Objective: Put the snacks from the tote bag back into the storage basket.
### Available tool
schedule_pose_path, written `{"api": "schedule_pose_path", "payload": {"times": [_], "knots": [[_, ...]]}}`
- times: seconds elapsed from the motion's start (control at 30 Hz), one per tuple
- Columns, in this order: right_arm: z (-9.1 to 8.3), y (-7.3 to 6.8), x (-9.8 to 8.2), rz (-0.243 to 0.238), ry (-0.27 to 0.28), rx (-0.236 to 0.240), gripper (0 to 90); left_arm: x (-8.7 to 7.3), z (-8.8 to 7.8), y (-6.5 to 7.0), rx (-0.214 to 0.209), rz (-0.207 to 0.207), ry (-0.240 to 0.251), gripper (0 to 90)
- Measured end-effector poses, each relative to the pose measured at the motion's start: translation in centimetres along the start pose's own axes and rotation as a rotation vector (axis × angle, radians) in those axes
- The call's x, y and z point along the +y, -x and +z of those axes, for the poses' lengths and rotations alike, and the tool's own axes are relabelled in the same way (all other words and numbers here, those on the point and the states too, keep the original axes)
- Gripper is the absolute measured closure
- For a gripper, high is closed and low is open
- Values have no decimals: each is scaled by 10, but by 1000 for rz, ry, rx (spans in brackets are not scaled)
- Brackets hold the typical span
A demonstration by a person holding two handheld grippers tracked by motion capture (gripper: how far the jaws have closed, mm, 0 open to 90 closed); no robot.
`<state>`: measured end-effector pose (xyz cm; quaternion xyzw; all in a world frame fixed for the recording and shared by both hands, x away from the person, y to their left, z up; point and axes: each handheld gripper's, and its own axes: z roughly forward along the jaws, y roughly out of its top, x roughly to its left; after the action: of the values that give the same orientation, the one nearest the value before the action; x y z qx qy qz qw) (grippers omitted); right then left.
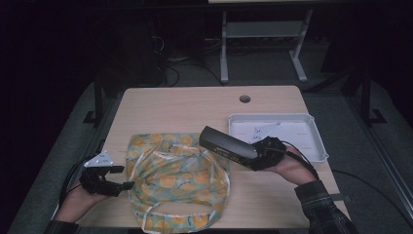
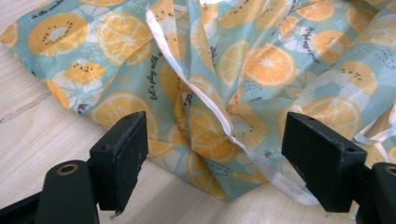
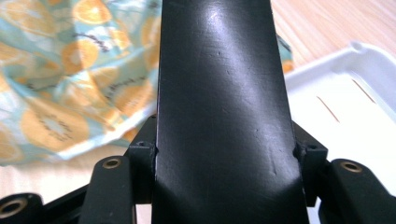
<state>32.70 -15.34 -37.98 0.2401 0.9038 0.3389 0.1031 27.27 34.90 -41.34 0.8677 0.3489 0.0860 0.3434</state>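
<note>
Black box [image 1: 228, 145] clenched in right claw [image 1: 255, 152], held above bag [image 1: 178, 178] at worktop centre, front. Left claw [image 1: 119, 177] released, jaws apart at bag's left edge. Risk: box snagged on unheld bag mouth; bag dragged toward tray [image 1: 316, 141].

Dim room, dark at the edges. Grey carpet floor [image 1: 272, 68] all round. Light wooden table [image 1: 195, 109] at centre; pale metal frame legs [image 1: 224, 48] at 12 o'clock, cables [image 1: 170, 66] at 11 o'clock.

Table [image 1: 185, 105] w/ fruit-print cloth [image 1: 178, 178], tray [image 1: 319, 146]
</note>
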Motion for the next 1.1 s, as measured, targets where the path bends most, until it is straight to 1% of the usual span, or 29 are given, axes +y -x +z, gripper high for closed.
{"api": "schedule_pose_path", "payload": {"times": [0.07,0.1,0.13,0.17,0.23,0.37,0.43,0.5,0.6,0.8,0.9,0.97,1.03,1.1], "knots": [[-2,4,-3,11,0,-13,417,0,0,0,0,6,2,222],[-3,6,-4,27,0,-13,417,0,1,0,-1,8,3,222],[-4,8,-5,27,3,-20,417,0,1,0,-1,10,3,222],[-5,10,-7,41,4,-24,417,0,1,-1,-1,12,3,222],[-7,13,-10,57,6,-31,417,0,2,0,-4,3,8,223],[-10,21,-16,82,4,-49,417,0,3,0,-8,7,7,222],[-11,25,-19,93,-1,-59,417,0,2,0,-7,16,2,223],[-12,30,-23,101,-1,-69,417,0,2,0,-7,12,4,222],[-14,36,-29,125,6,-84,417,0,2,-1,-6,18,2,222],[-19,47,-39,162,5,-115,417,0,2,-1,-6,15,2,222],[-21,53,-45,177,7,-128,417,-1,2,-1,-7,8,2,223],[-23,56,-48,197,2,-139,417,-1,3,0,-8,2,6,223],[-23,60,-51,197,2,-151,417,-1,3,0,-8,2,6,223],[-24,63,-54,211,2,-160,417,-1,3,-1,-8,9,2,223]]}}
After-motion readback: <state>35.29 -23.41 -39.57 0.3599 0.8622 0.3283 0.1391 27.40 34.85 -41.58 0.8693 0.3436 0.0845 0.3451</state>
